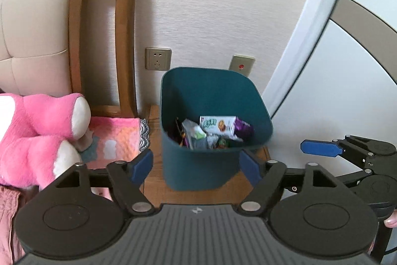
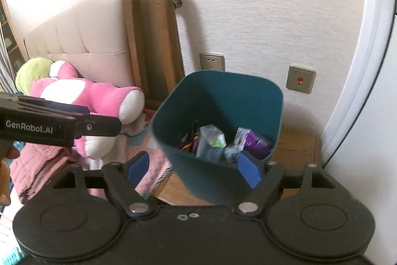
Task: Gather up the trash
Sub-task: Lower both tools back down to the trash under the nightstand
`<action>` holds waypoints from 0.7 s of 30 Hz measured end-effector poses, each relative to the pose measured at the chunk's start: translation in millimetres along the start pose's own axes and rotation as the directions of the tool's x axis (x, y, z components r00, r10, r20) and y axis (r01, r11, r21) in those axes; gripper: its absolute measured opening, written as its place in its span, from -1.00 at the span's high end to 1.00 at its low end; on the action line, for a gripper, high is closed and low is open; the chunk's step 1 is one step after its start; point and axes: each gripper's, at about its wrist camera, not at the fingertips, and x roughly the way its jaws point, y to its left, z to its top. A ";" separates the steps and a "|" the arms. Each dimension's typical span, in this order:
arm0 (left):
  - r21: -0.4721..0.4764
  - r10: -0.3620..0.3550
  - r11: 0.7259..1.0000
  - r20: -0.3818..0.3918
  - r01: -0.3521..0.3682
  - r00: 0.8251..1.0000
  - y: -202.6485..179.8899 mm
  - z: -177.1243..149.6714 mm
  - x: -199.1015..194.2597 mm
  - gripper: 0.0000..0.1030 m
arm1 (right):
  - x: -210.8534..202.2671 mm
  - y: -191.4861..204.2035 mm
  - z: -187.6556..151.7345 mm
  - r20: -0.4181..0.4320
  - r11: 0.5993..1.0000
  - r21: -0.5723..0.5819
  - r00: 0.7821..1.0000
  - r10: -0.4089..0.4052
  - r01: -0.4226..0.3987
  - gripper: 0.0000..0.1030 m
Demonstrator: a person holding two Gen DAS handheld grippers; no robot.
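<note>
A dark teal bin [image 1: 211,91] stands on a wooden nightstand [image 1: 153,180] against the wall. Inside it lie a white snack packet with green lettering [image 1: 218,126], a purple wrapper [image 1: 244,129] and other crumpled wrappers. My left gripper [image 1: 196,169] hangs just before the bin's near rim, jaws wide open and empty. From the right wrist view the same bin [image 2: 248,96] shows the purple wrapper [image 2: 258,142] and a clear plastic bag [image 2: 211,138]. My right gripper [image 2: 193,170] is also open with nothing in it. One blue pad of its fingers [image 1: 320,148] shows at the right edge of the left wrist view.
A pink plush toy [image 2: 99,96] lies on the bed left of the bin, over a pink blanket [image 2: 39,160]. Behind it rise a beige padded headboard [image 1: 32,29] and its wooden frame [image 1: 104,41]. A wall socket [image 1: 158,58] and a switch [image 1: 242,63] sit behind the bin. A white panel [image 1: 310,41] closes the right side.
</note>
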 end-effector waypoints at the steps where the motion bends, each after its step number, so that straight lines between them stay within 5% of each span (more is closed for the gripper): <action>1: 0.003 -0.006 1.000 0.001 0.006 1.000 1.2 -7.1 -6.0 -0.53 | -5.8 5.4 -5.9 0.004 1.000 0.005 1.000 0.002 -0.002 -0.60; 11: 0.013 -0.041 0.999 -0.056 0.042 0.998 7.9 -70.1 -22.5 -0.61 | -37.6 33.2 -70.3 -0.004 0.997 0.067 1.000 -0.021 0.022 -0.83; 14: -0.005 -0.052 0.999 -0.087 0.051 0.995 11.4 -82.6 -11.0 -0.65 | -38.4 30.7 -86.6 -0.007 0.998 0.064 1.000 -0.021 0.022 -0.95; 18: -0.036 -0.062 0.998 -0.114 0.058 0.992 16.4 -97.9 16.4 -1.00 | -27.2 19.9 -104.5 -0.026 0.998 0.064 0.999 -0.023 0.024 -1.00; 21: -0.085 -0.074 0.994 -0.140 0.063 0.987 21.8 -111.9 45.3 -1.00 | -6.1 6.0 -119.4 -0.055 0.997 0.067 0.998 -0.025 0.028 -1.00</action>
